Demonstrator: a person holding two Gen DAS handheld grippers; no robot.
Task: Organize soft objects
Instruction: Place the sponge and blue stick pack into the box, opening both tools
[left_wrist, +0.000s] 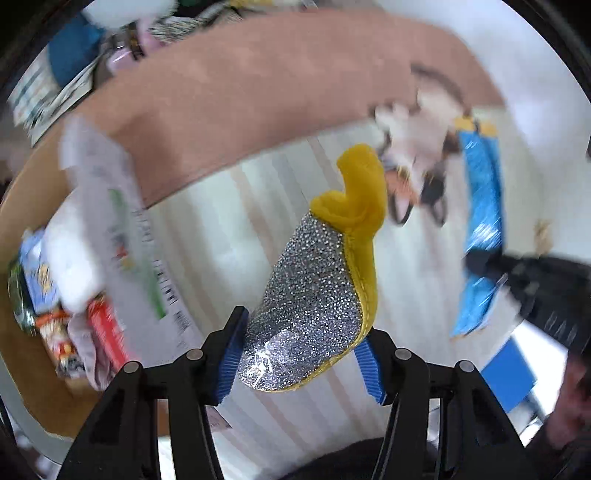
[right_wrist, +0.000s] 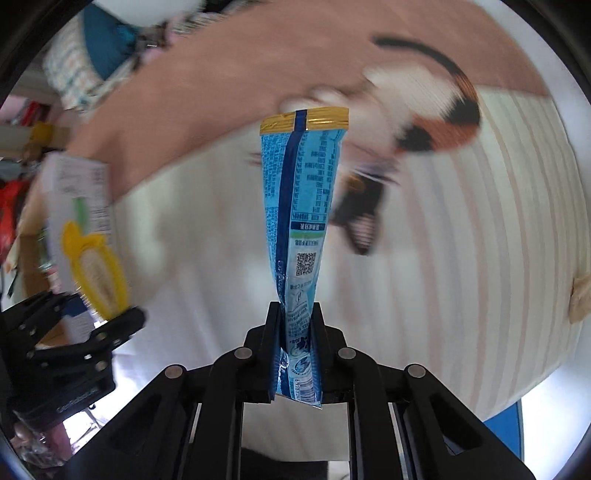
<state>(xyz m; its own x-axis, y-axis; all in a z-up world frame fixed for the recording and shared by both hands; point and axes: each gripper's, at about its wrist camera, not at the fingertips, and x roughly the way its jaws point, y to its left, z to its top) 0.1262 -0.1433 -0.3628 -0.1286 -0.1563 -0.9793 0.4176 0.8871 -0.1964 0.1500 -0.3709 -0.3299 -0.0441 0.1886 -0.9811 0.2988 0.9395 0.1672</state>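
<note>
My left gripper (left_wrist: 301, 360) is shut on a silver-and-yellow scrub sponge (left_wrist: 317, 291) and holds it in the air above the striped cloth (left_wrist: 229, 229). My right gripper (right_wrist: 295, 332) is shut on a blue snack packet (right_wrist: 301, 199) with a yellow top seal, held upright in the air. The packet also shows in the left wrist view (left_wrist: 480, 236) at the right. The sponge and the left gripper show in the right wrist view (right_wrist: 96, 266) at the left.
A cardboard box (left_wrist: 26, 206) at the left holds several packets (left_wrist: 70, 325); its white printed flap (left_wrist: 122, 225) stands up. A pink blanket (left_wrist: 240, 99) lies behind. A plush toy (right_wrist: 428, 122) lies on the striped cloth at the back right.
</note>
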